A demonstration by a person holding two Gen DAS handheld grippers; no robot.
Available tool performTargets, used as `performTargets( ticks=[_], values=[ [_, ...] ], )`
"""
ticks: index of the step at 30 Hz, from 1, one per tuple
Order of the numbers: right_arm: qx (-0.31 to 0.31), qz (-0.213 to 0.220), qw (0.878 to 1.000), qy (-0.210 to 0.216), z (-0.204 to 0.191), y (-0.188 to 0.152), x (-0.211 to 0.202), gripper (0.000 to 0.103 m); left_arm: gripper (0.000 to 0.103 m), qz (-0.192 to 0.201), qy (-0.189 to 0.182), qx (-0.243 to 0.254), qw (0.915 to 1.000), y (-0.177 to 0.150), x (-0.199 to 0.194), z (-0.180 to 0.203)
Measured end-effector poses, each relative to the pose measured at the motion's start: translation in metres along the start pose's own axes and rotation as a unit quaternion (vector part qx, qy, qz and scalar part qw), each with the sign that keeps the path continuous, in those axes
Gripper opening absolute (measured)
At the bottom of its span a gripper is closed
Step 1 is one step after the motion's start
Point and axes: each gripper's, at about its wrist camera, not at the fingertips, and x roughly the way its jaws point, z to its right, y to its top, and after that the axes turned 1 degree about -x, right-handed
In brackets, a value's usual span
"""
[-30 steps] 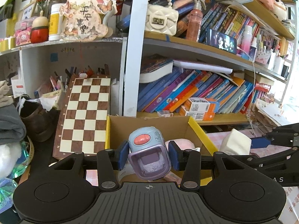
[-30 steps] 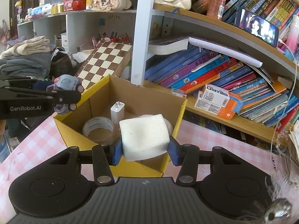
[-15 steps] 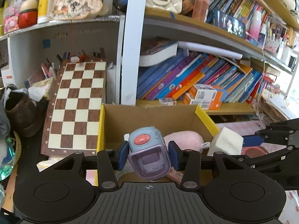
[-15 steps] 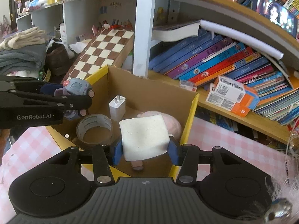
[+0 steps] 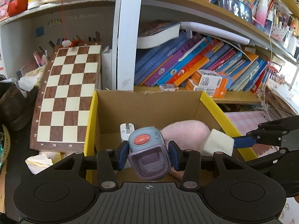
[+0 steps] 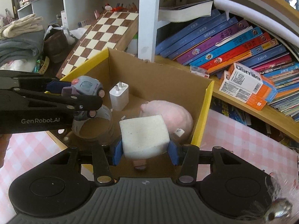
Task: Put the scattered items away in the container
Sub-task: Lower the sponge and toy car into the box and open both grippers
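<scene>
I'm looking into a cluttered home room: shelves [image 5: 186, 9] are sagging with leaning children's books [image 5: 186, 63], a chessboard [image 5: 69, 97] is leaning against them, folded clothes [image 6: 20, 37] are piling beside a pink-checked counter [image 6: 243, 140].

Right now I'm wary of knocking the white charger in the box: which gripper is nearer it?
Left. The left gripper, holding the toy, hangs beside the charger; the right gripper, holding the sponge, is farther.
</scene>
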Motion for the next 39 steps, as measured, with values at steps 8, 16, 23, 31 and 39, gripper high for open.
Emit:
performTargets(
  ticks=[8, 16, 23, 31, 39],
  values=[
    [-0.008, -0.022, 1.000, 0.008, 0.003, 0.001, 0.014, 0.047, 0.044, -0.013, 0.002, 0.000, 0.9999, -0.001, 0.011, -0.001],
    [-0.011, -0.030, 0.999, 0.018, 0.004, 0.003, 0.020, 0.048, 0.044, -0.019, 0.002, -0.002, 0.9998, -0.001, 0.018, 0.000],
    [-0.009, -0.035, 0.999, 0.030, 0.003, 0.006, 0.023, 0.048, 0.044, -0.022, 0.002, -0.003, 0.9998, -0.002, 0.021, -0.001],
    [-0.012, -0.036, 0.999, 0.032, 0.003, 0.007, 0.024, 0.049, 0.044, -0.022, 0.003, -0.002, 0.9998, -0.001, 0.022, -0.001],
    [-0.013, -0.032, 0.999, 0.027, 0.002, 0.006, 0.023, 0.067, 0.044, -0.021, 0.002, -0.002, 0.9998, 0.000, 0.023, -0.001]
  ],
)
